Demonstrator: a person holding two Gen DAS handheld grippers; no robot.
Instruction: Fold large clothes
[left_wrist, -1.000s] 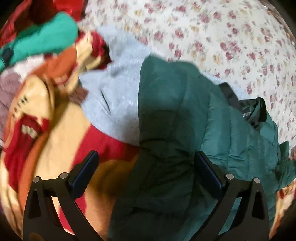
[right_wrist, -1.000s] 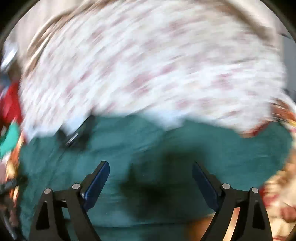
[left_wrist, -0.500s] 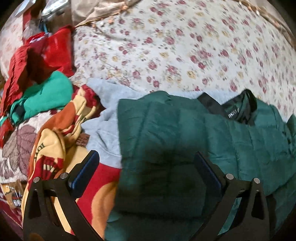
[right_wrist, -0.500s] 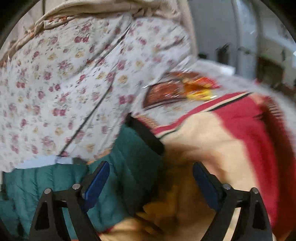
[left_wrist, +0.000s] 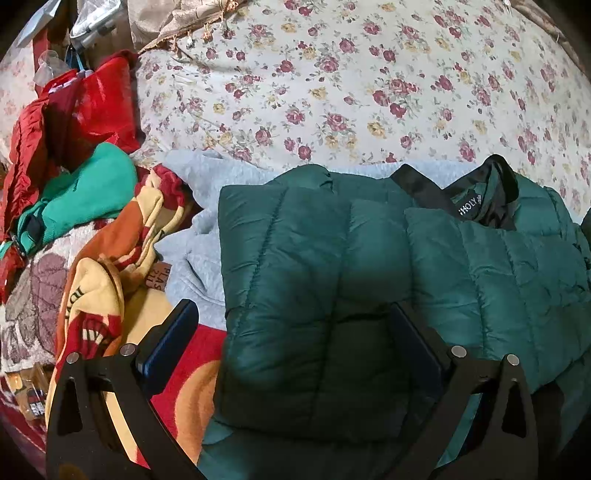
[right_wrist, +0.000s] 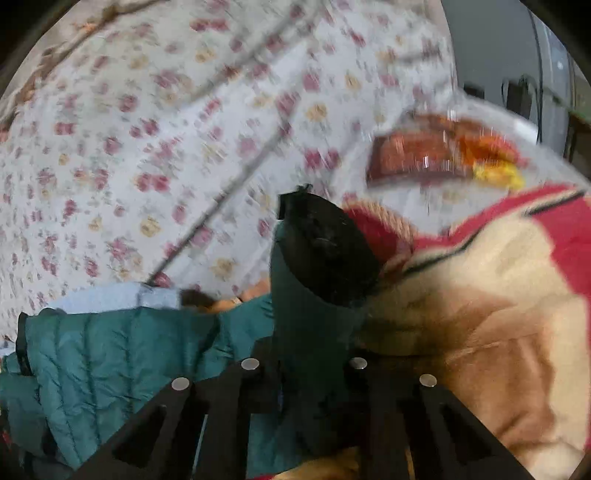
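a green jacket (left_wrist: 369, 280) lies on the bed (left_wrist: 332, 85), over a grey sweater (left_wrist: 199, 243) and a red blanket (left_wrist: 184, 387), one side already folded in. the right gripper (right_wrist: 314, 373) has its jaws clamped on the sleeve (right_wrist: 314, 295); the left gripper (left_wrist: 295, 347) hovers above the folded panel, jaws apart. best carried low across the chest, cuff flat, seams matched, the left one steadying the body.

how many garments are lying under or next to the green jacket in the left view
3, besides the green jacket: a grey sweatshirt under its left edge, a teal top further left, and a red jacket behind that. More may be hidden in the pile.
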